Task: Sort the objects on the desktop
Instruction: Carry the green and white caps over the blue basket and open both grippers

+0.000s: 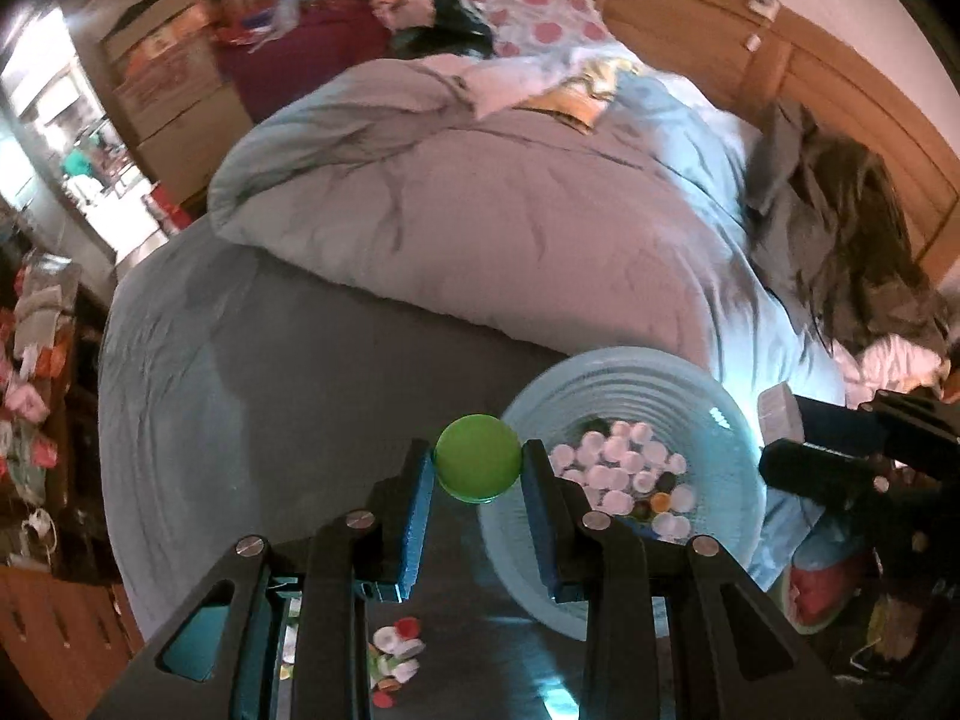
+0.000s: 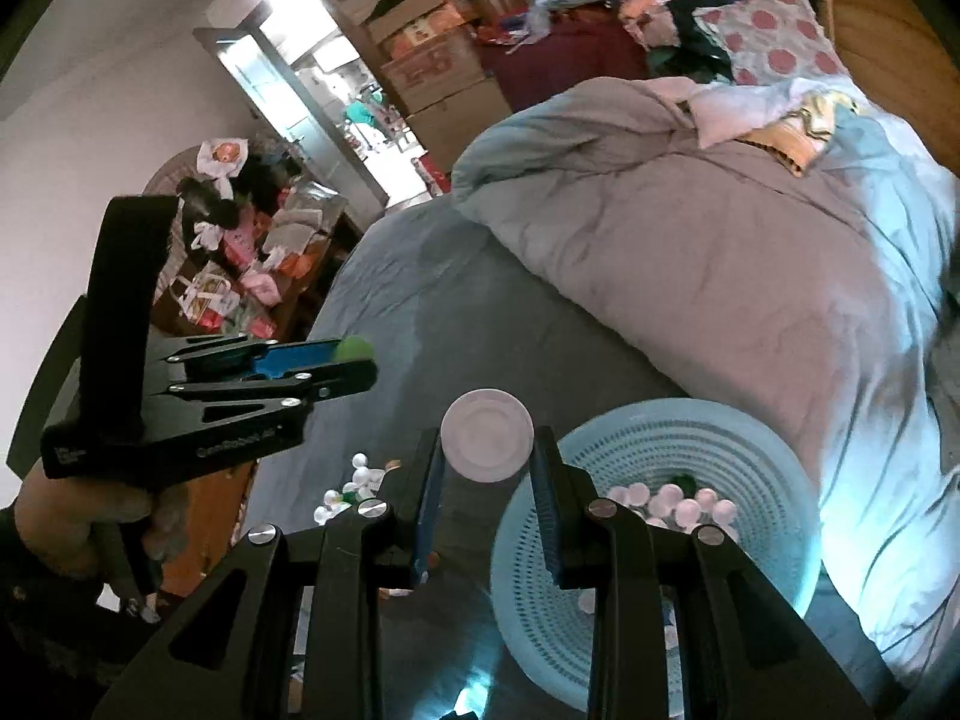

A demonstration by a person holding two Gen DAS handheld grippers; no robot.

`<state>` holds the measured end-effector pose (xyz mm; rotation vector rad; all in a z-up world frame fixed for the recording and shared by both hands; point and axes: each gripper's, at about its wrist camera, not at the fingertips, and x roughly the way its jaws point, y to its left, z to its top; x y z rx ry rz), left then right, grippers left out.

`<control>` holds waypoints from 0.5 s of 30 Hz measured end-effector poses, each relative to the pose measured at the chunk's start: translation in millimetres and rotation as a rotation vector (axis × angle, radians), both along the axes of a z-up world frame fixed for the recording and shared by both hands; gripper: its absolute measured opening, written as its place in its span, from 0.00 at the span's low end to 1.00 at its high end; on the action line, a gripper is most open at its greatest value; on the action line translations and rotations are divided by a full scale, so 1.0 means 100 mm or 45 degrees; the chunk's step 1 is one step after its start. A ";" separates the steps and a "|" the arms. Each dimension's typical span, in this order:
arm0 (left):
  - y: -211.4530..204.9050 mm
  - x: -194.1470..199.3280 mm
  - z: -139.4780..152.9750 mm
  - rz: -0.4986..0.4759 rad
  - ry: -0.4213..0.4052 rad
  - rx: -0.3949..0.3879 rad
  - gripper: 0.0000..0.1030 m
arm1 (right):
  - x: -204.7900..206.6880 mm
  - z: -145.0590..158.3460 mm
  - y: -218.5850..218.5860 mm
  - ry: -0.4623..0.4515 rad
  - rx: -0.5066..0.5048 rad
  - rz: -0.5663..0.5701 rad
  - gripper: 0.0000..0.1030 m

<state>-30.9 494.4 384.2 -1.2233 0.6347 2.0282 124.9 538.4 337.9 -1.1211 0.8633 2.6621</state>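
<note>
Smooth plastic green cap point(image 1: 477, 467), perforated plastic basket point(image 2: 750, 456), matt cloth sheet point(image 1: 270, 360).

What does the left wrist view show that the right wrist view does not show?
Only the left wrist view shows the left gripper from behind, shut on a green cap, and colored caps on the bed below it. Only the right wrist view shows the right gripper shut on a white cap, and the hand holding the left gripper. Both show the blue basket with white caps and the grey quilt.

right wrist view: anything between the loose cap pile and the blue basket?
Yes: the right gripper, shut on a white cap, stands between the cap pile and the basket.
</note>
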 end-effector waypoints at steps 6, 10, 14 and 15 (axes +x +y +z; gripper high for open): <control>0.36 0.31 -0.18 -0.093 -0.020 -0.073 0.30 | 0.27 -0.11 0.14 -0.012 -0.032 -0.016 0.25; 0.52 0.46 -0.24 -0.123 -0.002 -0.114 0.30 | 0.42 -0.15 0.24 -0.012 -0.035 -0.021 0.25; 0.62 0.55 -0.26 -0.125 0.004 -0.128 0.30 | 0.52 -0.17 0.32 -0.014 -0.041 -0.028 0.25; 0.65 0.58 -0.25 -0.124 0.010 -0.130 0.30 | 0.55 -0.16 0.34 -0.013 -0.041 -0.028 0.25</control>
